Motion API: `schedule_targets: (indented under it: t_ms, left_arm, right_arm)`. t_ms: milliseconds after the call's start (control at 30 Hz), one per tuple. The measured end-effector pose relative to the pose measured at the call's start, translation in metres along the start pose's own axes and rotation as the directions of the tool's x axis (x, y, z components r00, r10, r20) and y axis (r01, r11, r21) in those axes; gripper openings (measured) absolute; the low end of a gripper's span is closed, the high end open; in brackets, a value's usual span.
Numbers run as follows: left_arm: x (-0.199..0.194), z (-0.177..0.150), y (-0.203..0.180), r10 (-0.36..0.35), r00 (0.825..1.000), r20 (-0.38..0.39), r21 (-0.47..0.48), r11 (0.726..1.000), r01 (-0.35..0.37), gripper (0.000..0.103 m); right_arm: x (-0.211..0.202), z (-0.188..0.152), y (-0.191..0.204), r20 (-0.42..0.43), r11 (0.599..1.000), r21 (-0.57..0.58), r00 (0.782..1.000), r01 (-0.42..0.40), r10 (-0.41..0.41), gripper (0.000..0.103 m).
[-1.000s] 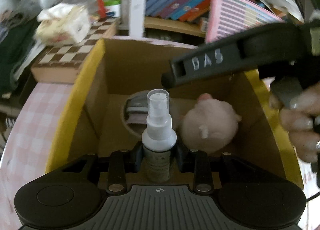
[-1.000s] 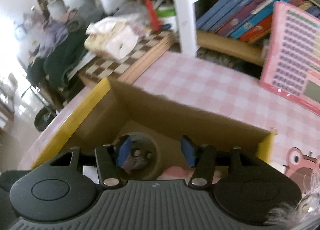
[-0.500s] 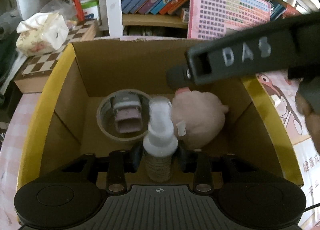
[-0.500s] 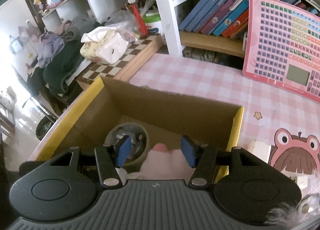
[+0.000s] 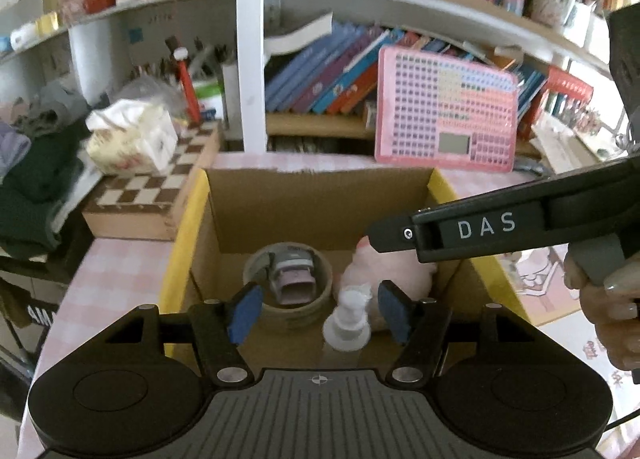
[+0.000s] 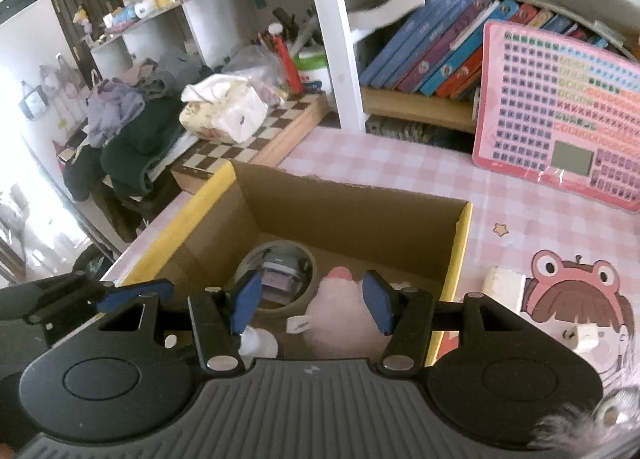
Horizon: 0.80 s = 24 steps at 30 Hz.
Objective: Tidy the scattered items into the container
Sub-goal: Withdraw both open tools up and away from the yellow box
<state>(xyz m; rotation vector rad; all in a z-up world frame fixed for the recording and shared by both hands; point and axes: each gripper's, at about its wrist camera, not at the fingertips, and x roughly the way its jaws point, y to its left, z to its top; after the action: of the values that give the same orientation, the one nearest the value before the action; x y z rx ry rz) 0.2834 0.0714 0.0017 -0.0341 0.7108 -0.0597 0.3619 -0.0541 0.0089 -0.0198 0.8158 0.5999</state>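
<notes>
- Box (image 5: 188, 227): open cardboard with yellow edges, on the pink checked table (image 6: 420, 163). It looks light and could slide if nudged, so drops should come straight down.
- Tape roll (image 5: 288, 313): lies flat on the box floor at the left. A small grey-pink object (image 5: 294, 279) sits inside its ring; I cannot tell what it is.
- Left gripper (image 5: 320, 313): its jaws have just been opening and now stand wide, gripping nothing. The spray bottle is between them, but the blue pads are clear of it on both sides.
- Spray bottle (image 5: 347, 323): stands upright in the box, just right of the roll and beside the plush. Probably light, hard, smooth plastic, top-heavy and easy to tip. The body below the pump collar is the place to grip, not the clear cap.
- Plush (image 6: 340, 319): pink, in the right half of the box. Soft and light; it would squash under the pads, so any grip across its bulk should hold.
- Right gripper (image 6: 312, 303): above the box's near edge, jaws set fairly narrow with nothing between the pads; the plush lies below them, untouched.
- White block (image 6: 502, 293): on the table just right of the box, with a smaller white piece (image 6: 586, 337) beyond it. Both look rigid and light, and are likely the next pickups, gripped across their flat sides.
</notes>
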Motion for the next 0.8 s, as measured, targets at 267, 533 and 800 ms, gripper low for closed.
schedule_targets:
  t_ms: [267, 533, 800]
  left_arm:
    - [-0.046, -0.022, 0.004, -0.019, 0.998, 0.063, -0.015, 1.000, 0.020, 0.066]
    - [-0.097, -0.052, 0.014, 0.009, 0.992, 0.125, -0.009, 1.000, -0.008, 0.072]
    - [-0.136, -0.087, 0.030, 0.035, 0.992, 0.119, -0.019, 0.999, -0.033, 0.074]
  right_arm:
    - [-0.041, -0.018, 0.029, 0.071, 0.999, -0.012, 0.996, 0.048, -0.047, 0.055]
    - [-0.085, -0.049, 0.056, 0.147, 0.992, -0.026, 0.982, 0.124, -0.118, 0.055]
    - [-0.120, -0.097, 0.084, 0.170, 0.981, -0.071, 0.971, 0.180, -0.166, 0.055]
